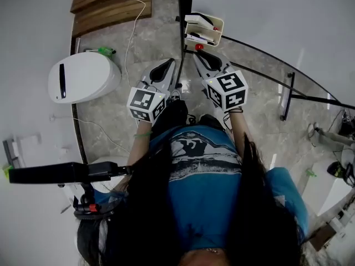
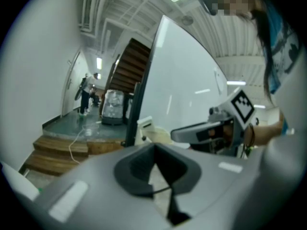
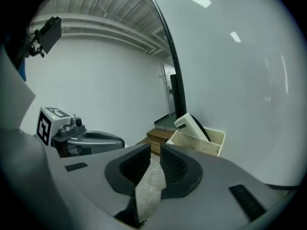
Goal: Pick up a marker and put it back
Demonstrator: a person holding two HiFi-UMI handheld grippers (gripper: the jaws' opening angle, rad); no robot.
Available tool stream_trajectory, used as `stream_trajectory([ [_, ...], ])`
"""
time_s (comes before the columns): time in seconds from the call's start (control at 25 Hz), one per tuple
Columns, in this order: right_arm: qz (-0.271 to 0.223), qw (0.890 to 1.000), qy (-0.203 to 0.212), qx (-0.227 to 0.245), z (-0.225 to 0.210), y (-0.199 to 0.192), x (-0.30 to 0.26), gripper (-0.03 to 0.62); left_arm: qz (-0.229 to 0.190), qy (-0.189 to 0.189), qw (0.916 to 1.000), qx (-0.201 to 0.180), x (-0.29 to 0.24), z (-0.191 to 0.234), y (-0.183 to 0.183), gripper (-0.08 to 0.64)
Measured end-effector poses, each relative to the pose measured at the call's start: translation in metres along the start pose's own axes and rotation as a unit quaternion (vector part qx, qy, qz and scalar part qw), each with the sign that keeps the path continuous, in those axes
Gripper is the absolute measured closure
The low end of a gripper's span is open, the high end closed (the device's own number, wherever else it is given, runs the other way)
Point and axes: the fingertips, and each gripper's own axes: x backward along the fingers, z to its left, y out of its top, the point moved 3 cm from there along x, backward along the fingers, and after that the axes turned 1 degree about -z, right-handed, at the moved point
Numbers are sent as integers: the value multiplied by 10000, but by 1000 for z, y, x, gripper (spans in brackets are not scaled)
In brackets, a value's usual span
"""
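Cream plastic tray (image 1: 216,31) hangs on the edge of the whiteboard (image 1: 272,15), just ahead of both tools in my head view. A white eraser (image 1: 195,20) leans in it, and the markers (image 1: 197,38) lie beside the eraser inside the tray, one red end showing at the near lip. None of them is lifted out.

My right gripper (image 1: 198,52) points at the tray from just short of it. Its pads stand almost together with only a thin slit between them, and I see nothing in that slit. My left gripper (image 1: 168,63) sits beside it, a little farther from the tray, with its jaw tips closed against each other and nothing held. Grey stone floor (image 1: 138,37) runs below, with wooden steps (image 1: 111,4) beyond.
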Motion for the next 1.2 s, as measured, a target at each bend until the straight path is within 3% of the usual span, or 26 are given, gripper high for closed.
stream_trajectory([
  [0.08,213,9995,7,236,2,2,-18,477,-5,-83,10000,12,-4,15,2,557],
  [0.16,501,9975,9,489,0,2,-41,443,19,-174,9998,41,-11,32,3,557],
  [0.36,1106,9843,-320,1335,-15,-1,-79,426,55,-297,9995,69,-13,52,1,557],
  [0.6,1772,9656,-647,1789,-41,-16,-89,426,70,-356,9993,123,-23,59,0,557],
  [0.72,1795,9617,-816,1907,-44,-18,-83,428,64,-418,9990,132,-24,56,0,557],
  [0.84,1741,9644,-808,1820,-43,-16,-77,436,64,-495,9987,121,-26,52,1,557],
  [0.92,1678,9668,-842,1734,-43,-12,-72,476,62,-547,9984,108,-27,50,2,557],
  [1.2,1361,9695,-976,1787,-38,-2,-60,490,116,-651,9978,81,-30,44,1,557],
])
